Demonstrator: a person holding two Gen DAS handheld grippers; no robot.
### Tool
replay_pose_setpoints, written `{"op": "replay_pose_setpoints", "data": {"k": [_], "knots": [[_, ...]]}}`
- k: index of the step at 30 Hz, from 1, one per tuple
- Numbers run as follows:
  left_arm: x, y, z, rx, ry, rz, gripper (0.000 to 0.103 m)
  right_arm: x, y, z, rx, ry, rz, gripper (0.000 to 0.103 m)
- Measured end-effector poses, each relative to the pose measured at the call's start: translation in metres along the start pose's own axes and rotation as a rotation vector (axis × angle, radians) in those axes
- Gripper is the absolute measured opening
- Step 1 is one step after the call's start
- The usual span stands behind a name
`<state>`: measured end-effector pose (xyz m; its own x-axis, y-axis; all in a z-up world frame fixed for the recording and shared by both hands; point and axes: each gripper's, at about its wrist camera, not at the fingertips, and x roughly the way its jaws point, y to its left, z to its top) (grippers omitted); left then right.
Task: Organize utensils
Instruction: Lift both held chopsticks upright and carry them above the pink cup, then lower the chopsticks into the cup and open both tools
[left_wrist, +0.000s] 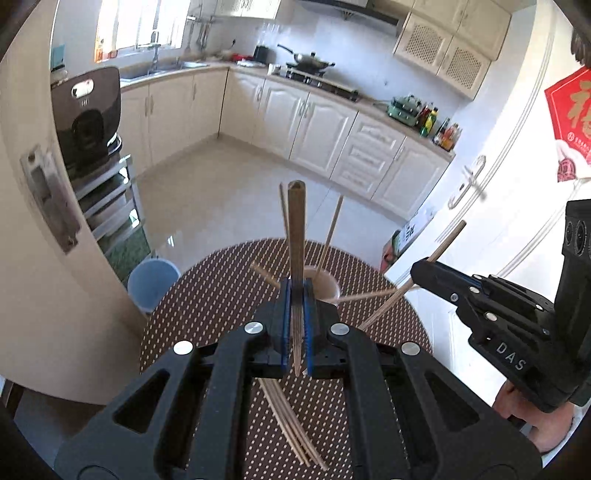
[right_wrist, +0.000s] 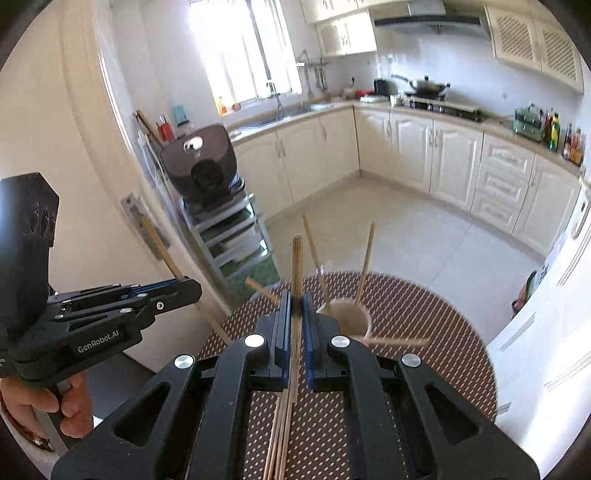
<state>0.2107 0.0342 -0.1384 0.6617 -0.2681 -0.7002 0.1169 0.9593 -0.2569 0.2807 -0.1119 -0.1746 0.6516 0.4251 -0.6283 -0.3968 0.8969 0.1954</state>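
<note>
My left gripper (left_wrist: 295, 295) is shut on a wooden chopstick (left_wrist: 296, 236) that stands upright, just in front of a beige holder cup (left_wrist: 327, 286) with two chopsticks in it. My right gripper (right_wrist: 295, 299) is shut on another chopstick (right_wrist: 296, 266), also upright, left of the cup (right_wrist: 351, 317). Each gripper shows in the other's view, the right one (left_wrist: 419, 267) and the left one (right_wrist: 192, 286). Several loose chopsticks (left_wrist: 291, 424) lie on the table under the grippers, also in the right wrist view (right_wrist: 279, 435). One chopstick (right_wrist: 395, 340) lies by the cup.
The round table has a brown dotted mat (left_wrist: 221, 295). A blue bin (left_wrist: 151, 282) stands on the floor to its left. A metal rack with a dark appliance (right_wrist: 207, 166) is beyond it. A white door (left_wrist: 498, 206) is at the right.
</note>
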Motion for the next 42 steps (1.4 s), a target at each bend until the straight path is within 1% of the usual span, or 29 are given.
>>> {"op": "replay_pose_setpoints", "data": {"k": [10, 13, 18, 22, 27, 33, 42], "knots": [[0.005, -0.011, 0.034, -0.037, -0.096, -0.009, 0.006, -0.017, -0.028, 0.038, -0.007, -0.107, -0.023, 0.005], [0.015, -0.014, 0.042, -0.043, -0.108, -0.006, 0.006, -0.015, -0.036, 0.045, -0.012, -0.125, -0.038, 0.005], [0.037, -0.019, 0.049, -0.039, -0.104, 0.014, 0.006, -0.004, -0.051, 0.048, -0.010, -0.119, -0.052, 0.005], [0.062, -0.020, 0.044, -0.021, -0.070, 0.032, 0.006, 0.009, -0.060, 0.043, -0.014, -0.100, -0.070, 0.005], [0.081, -0.017, 0.033, -0.013, -0.024, 0.043, 0.006, 0.025, -0.068, 0.036, -0.005, -0.056, -0.076, 0.005], [0.091, -0.013, 0.021, -0.004, 0.013, 0.036, 0.006, 0.041, -0.070, 0.027, 0.015, 0.001, -0.064, 0.005], [0.103, -0.012, 0.008, 0.009, 0.102, 0.029, 0.006, 0.060, -0.064, 0.012, 0.027, 0.085, -0.050, 0.005]]}}
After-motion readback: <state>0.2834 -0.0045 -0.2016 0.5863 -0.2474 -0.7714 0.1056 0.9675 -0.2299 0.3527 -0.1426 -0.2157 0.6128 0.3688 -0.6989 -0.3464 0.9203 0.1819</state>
